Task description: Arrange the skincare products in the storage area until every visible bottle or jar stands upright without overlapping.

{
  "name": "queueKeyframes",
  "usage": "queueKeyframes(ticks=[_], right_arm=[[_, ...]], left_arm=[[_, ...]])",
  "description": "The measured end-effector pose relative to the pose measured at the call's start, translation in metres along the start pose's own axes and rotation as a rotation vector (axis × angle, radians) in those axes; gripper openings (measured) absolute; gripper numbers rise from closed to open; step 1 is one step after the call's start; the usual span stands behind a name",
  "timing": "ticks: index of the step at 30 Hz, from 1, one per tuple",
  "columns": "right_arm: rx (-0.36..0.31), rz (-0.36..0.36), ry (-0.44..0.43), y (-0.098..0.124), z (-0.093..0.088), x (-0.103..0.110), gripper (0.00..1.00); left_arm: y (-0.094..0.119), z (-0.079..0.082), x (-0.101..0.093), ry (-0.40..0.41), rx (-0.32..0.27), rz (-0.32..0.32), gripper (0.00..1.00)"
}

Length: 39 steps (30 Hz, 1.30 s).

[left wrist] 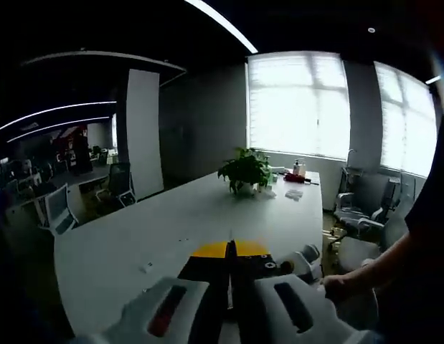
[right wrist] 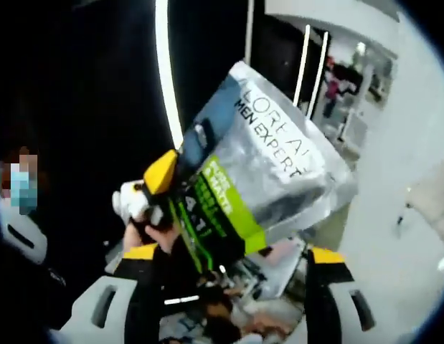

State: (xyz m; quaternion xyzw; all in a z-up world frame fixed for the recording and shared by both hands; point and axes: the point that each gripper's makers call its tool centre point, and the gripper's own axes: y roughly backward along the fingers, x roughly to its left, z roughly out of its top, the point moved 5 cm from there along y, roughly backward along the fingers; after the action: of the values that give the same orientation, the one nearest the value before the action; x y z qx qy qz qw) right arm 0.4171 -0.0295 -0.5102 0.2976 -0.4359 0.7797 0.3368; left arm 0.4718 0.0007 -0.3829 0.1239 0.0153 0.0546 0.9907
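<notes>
Jaws first: in the left gripper view our left gripper (left wrist: 231,283) has its yellow-tipped jaws pressed together with nothing between them, pointing out over a long white table (left wrist: 135,244). Far along that table stands a potted plant (left wrist: 244,172), with a few small items (left wrist: 297,172) beyond it that we cannot identify. A person's hand (left wrist: 340,287) sits at the near right, close to the gripper. We see office chairs (left wrist: 365,208) on the right under bright windows (left wrist: 300,104).

In the right gripper view our right gripper (right wrist: 232,261) stands with its jaws spread wide. Between and above them hangs a silver L'Oréal Men Expert pouch (right wrist: 261,168), tilted, with a green panel on its face. A second yellow-tipped jaw (right wrist: 161,172) touches the pouch's left edge, and fingers (right wrist: 161,236) show just below it; we cannot tell whether that jaw or the fingers carry the pouch. Whether our right jaws touch the pouch we cannot tell either.

We judge the task barely begun: the pouch is up in the air, not standing anywhere, and a storage area with upright bottles or jars is yet to be reached.
</notes>
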Motion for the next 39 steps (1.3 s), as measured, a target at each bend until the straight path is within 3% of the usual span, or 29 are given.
queueKeyframes(ticks=[8, 11, 16, 19, 21, 23, 28, 34, 36, 39], right_arm=[[-0.115, 0.056, -0.045, -0.001, 0.020, 0.011, 0.49], [-0.120, 0.022, 0.015, 0.002, 0.025, 0.009, 0.30], [-0.141, 0.035, 0.079, 0.011, 0.038, 0.024, 0.16], [-0.140, 0.094, 0.132, 0.016, 0.046, 0.039, 0.02], [-0.103, 0.079, 0.189, 0.017, 0.049, 0.044, 0.00], [-0.049, 0.068, 0.190, 0.018, 0.052, 0.049, 0.00], [0.076, 0.031, 0.295, 0.024, 0.053, 0.062, 0.00], [0.309, -0.017, 0.483, 0.032, 0.055, 0.076, 0.00], [0.378, -0.021, 0.515, 0.034, 0.055, 0.081, 0.00], [0.535, -0.045, 0.592, 0.038, 0.049, 0.080, 0.00]], left_arm=[[0.008, 0.004, -0.005, 0.033, -0.040, -0.001, 0.02], [0.012, 0.005, -0.003, 0.043, -0.050, 0.008, 0.03], [0.019, -0.001, 0.000, 0.089, -0.064, 0.012, 0.03], [0.021, -0.007, -0.001, 0.090, -0.056, 0.021, 0.03], [0.024, -0.007, -0.004, 0.117, -0.084, 0.005, 0.03], [0.028, -0.010, -0.005, 0.121, -0.086, 0.012, 0.03], [0.034, -0.020, -0.014, 0.139, -0.092, -0.018, 0.03], [0.039, -0.037, -0.025, 0.109, -0.049, -0.048, 0.05], [0.040, -0.041, -0.030, 0.136, -0.058, -0.081, 0.12], [0.040, -0.045, -0.038, 0.151, -0.049, -0.109, 0.20]])
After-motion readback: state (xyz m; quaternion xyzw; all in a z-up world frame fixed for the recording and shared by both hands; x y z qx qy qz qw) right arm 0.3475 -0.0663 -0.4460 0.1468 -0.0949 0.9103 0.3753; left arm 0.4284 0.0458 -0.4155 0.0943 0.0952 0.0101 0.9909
